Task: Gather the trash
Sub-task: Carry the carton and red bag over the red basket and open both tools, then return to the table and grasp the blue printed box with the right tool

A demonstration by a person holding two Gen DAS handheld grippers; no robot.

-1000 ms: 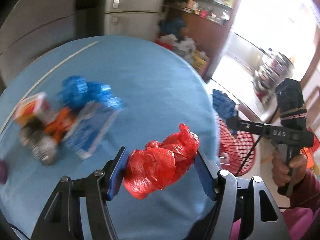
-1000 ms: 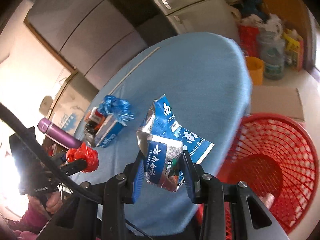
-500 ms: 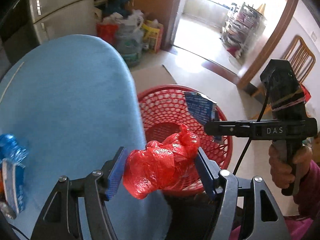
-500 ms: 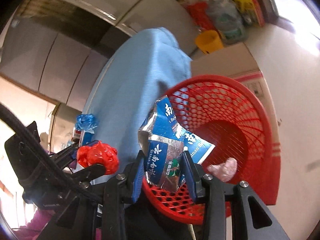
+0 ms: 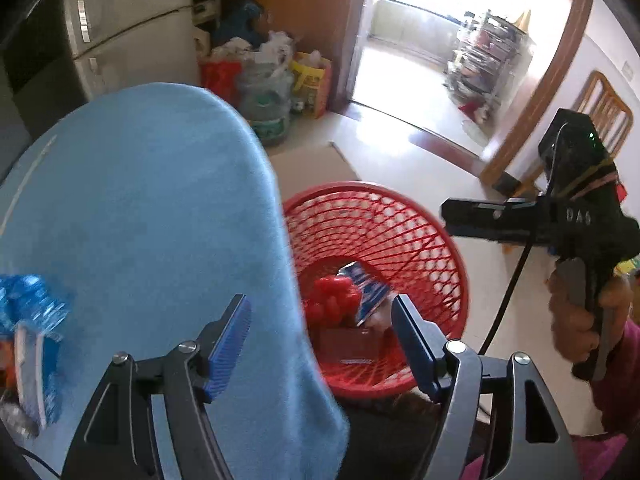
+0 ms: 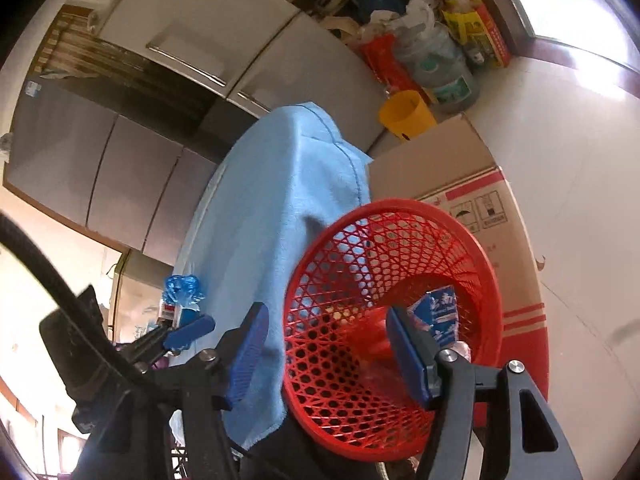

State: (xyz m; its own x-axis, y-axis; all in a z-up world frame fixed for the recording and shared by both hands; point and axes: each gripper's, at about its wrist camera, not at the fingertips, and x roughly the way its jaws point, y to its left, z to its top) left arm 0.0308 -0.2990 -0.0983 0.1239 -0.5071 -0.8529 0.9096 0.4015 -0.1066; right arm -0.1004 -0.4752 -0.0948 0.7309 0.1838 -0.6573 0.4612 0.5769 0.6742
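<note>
Left gripper (image 5: pixel 320 344): its jaws have just been opening and are standing wide, nothing between them, low centre of the left wrist view.
Right gripper (image 6: pixel 328 356): its jaws have just been opening too, now gaping and empty over the basket.
Red plastic mesh basket (image 5: pixel 424 240): sitting on the floor just beside the blue-clothed round worktop (image 5: pixel 140 220).
Crumpled red plastic bag (image 5: pixel 334 300): lying inside the basket.
Blue-and-silver foil snack wrapper (image 5: pixel 366 286): resting against the bag, also inside.
Remaining trash: the crumpled blue wrapper and small cartons (image 5: pixel 28 320) are waiting at the left edge of the worktop.
Doing it well: both drops are looking done; I would be keeping the jaws wide and swinging back for the remaining pile.
</note>
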